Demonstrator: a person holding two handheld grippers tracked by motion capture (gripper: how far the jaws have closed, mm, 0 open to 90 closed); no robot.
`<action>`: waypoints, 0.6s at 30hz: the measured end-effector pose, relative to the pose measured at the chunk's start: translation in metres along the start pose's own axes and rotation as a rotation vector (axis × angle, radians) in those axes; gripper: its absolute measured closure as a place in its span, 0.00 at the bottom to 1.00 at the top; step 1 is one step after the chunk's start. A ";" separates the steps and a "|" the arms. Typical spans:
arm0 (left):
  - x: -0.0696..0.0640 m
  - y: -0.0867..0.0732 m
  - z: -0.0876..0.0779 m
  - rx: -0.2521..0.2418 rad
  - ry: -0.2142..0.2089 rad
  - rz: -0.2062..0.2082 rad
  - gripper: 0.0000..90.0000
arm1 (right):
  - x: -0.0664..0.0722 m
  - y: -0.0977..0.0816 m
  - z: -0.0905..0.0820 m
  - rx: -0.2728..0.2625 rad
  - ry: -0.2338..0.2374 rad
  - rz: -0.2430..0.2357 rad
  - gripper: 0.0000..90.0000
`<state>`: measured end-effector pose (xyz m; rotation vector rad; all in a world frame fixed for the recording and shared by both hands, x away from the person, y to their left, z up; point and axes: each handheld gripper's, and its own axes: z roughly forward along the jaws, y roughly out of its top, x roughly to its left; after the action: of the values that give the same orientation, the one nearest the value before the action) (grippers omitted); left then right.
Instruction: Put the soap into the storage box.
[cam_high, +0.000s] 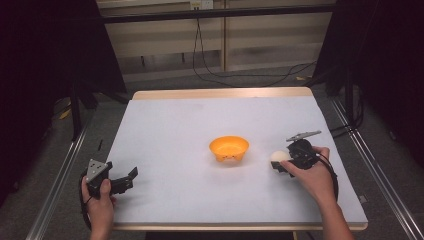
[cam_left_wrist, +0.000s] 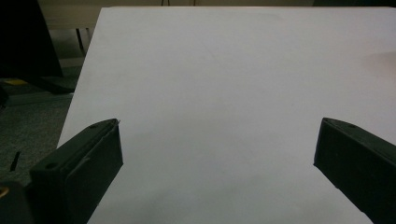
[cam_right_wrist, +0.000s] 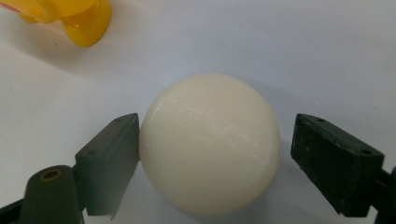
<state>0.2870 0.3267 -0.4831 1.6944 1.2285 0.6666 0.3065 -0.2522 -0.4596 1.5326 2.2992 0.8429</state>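
Two jaws of your right gripper flank the cream-white ball in the right gripper view: one touches the ball's side, the other stands just clear, so the ball sits between them without being clamped. That view also catches the foot of the orange bowl at its upper left. From the high view you see more: the ball lies on the worktop right of the bowl, near it but apart. Being round, it has no long axis. Your right hand reaches in from the right, gripper levelled toward the bowl. Your left gripper rests at the worktop's near left corner, its jaws released wide over bare surface in the left gripper view.
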 end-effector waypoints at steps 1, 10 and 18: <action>0.000 0.000 0.000 0.000 0.000 0.000 0.01 | 0.000 0.000 0.000 0.000 0.000 0.000 0.18; 0.000 0.000 0.000 0.001 0.001 0.000 0.01 | 0.003 0.003 0.006 0.022 0.004 -0.004 0.25; 0.000 0.000 0.000 0.002 -0.003 -0.005 0.01 | 0.004 0.004 0.008 0.052 -0.008 -0.020 0.26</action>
<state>0.2873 0.3265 -0.4832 1.6928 1.2309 0.6597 0.3120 -0.2447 -0.4632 1.5287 2.3449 0.7763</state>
